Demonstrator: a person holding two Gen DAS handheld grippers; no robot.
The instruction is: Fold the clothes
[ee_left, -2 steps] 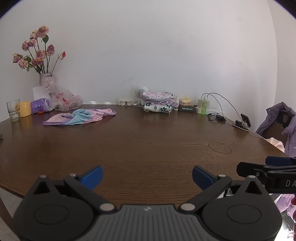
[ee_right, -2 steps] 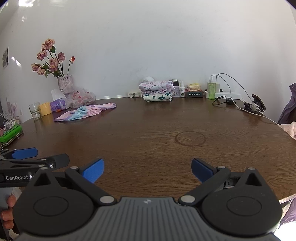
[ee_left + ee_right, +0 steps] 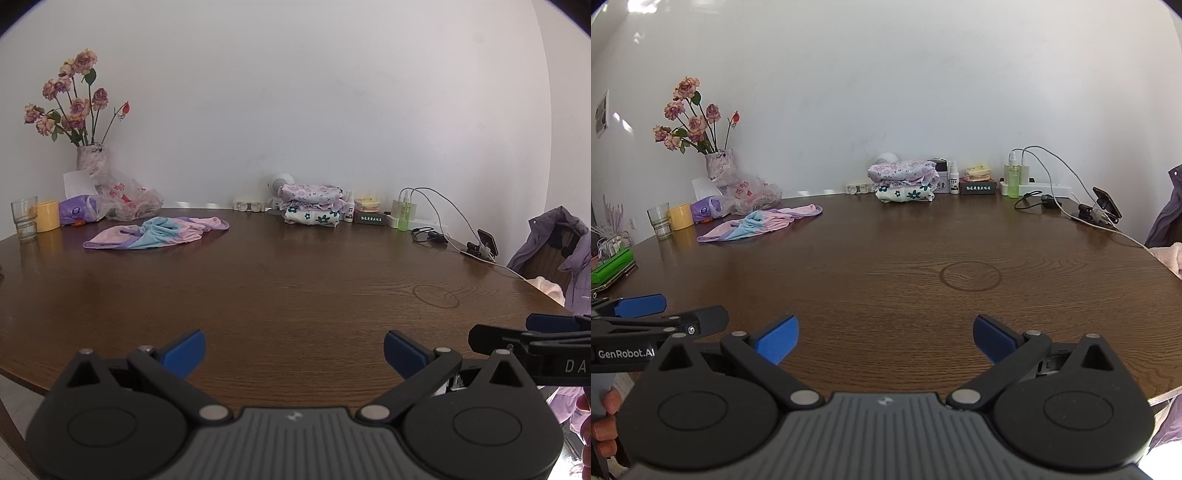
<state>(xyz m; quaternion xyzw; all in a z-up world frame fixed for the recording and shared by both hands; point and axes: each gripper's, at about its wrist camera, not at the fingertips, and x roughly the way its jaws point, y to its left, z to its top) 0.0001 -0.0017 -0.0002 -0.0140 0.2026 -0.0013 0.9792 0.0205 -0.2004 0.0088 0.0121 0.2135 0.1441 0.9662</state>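
Note:
A crumpled pink, blue and purple garment (image 3: 155, 233) (image 3: 759, 223) lies unfolded at the far left of the round brown table (image 3: 295, 280) (image 3: 886, 266). A stack of folded floral clothes (image 3: 312, 205) (image 3: 905, 181) sits at the back middle by the wall. My left gripper (image 3: 294, 350) hovers open over the near table edge, nothing between its blue pads. My right gripper (image 3: 885, 338) is likewise open and empty beside it. Each gripper shows at the edge of the other's view, the right gripper (image 3: 532, 332) and the left gripper (image 3: 657, 314).
At the back left stand a vase of dried roses (image 3: 88, 155), a plastic bag (image 3: 129, 201), a yellow cup (image 3: 48, 216) and a glass (image 3: 24, 219). Bottles, a box, a power strip and cables (image 3: 424, 221) line the back right. A purple jacket (image 3: 554, 243) hangs at right.

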